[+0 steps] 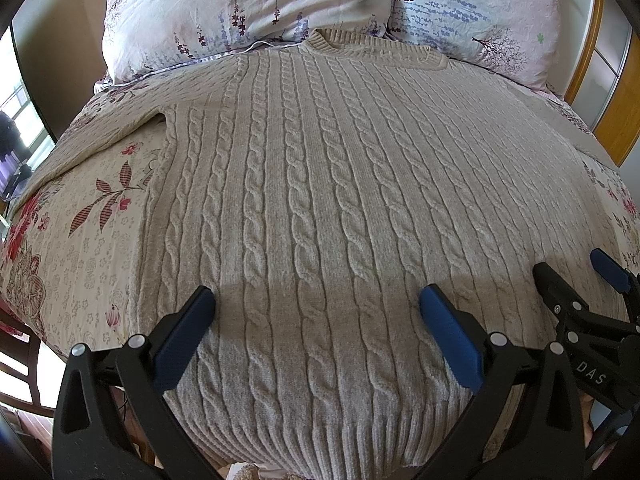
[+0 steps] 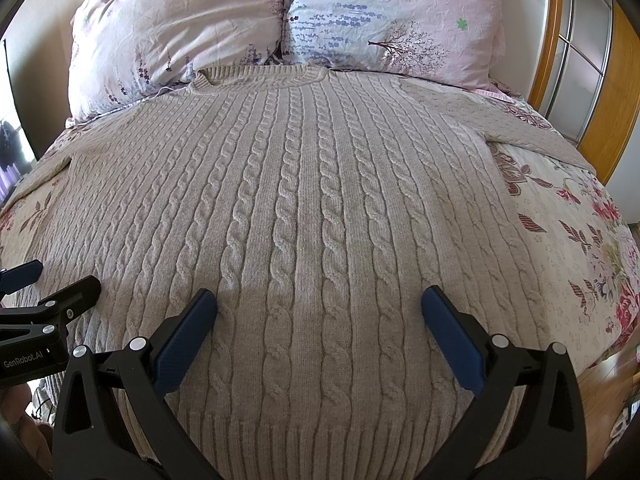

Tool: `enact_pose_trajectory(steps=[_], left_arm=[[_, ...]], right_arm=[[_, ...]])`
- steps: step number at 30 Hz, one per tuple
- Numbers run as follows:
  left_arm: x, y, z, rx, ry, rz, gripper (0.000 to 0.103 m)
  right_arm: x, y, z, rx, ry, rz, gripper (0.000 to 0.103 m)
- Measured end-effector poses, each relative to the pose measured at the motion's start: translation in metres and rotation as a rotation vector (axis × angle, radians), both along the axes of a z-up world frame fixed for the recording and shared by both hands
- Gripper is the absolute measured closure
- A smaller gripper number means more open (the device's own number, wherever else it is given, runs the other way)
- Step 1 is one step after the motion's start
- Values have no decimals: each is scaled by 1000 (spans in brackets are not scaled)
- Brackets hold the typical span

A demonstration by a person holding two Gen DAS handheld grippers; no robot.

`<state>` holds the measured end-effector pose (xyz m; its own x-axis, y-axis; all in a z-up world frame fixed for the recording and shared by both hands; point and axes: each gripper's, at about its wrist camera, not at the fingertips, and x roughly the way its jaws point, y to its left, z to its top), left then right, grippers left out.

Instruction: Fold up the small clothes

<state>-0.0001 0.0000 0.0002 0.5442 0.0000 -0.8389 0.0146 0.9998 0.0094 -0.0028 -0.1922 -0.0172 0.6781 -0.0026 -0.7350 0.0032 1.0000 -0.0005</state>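
Sweater (image 1: pixel 320 184) flat on bed (image 1: pixel 80 240), collar at 12 o'clock, ready for folding | my left claw (image 1: pixel 316 308) and right claw (image 2: pixel 320 308) gape wide, empty, above hem

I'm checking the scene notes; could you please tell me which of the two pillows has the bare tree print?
The right-hand pink floral pillow; its lower corner shows a dark bare tree, while the left-hand pink floral pillow shows only lavender sprigs.

The sweater (image 1: pixel 320 184) was thick, matt cable-knit wool; the bedsheet (image 1: pixel 92 240) and pillows (image 1: pixel 240 4) smooth printed cloth; the bedframe (image 2: pixel 616 92) glossy wood; gripper pads (image 1: pixel 188 332) matt blue rubber.
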Motion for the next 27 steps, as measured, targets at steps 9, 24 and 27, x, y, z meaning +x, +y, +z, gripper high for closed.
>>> enact_pose_trajectory(steps=[9, 24, 27], left_arm=[[0, 0, 0, 0, 0, 0, 2], [2, 2, 1, 3, 11, -15, 2], [4, 2, 2, 4, 14, -29, 2]], right_arm=[[0, 0, 0, 0, 0, 0, 1], [6, -4, -1, -2, 13, 96, 1], [10, -8, 1, 0, 11, 140, 1]])
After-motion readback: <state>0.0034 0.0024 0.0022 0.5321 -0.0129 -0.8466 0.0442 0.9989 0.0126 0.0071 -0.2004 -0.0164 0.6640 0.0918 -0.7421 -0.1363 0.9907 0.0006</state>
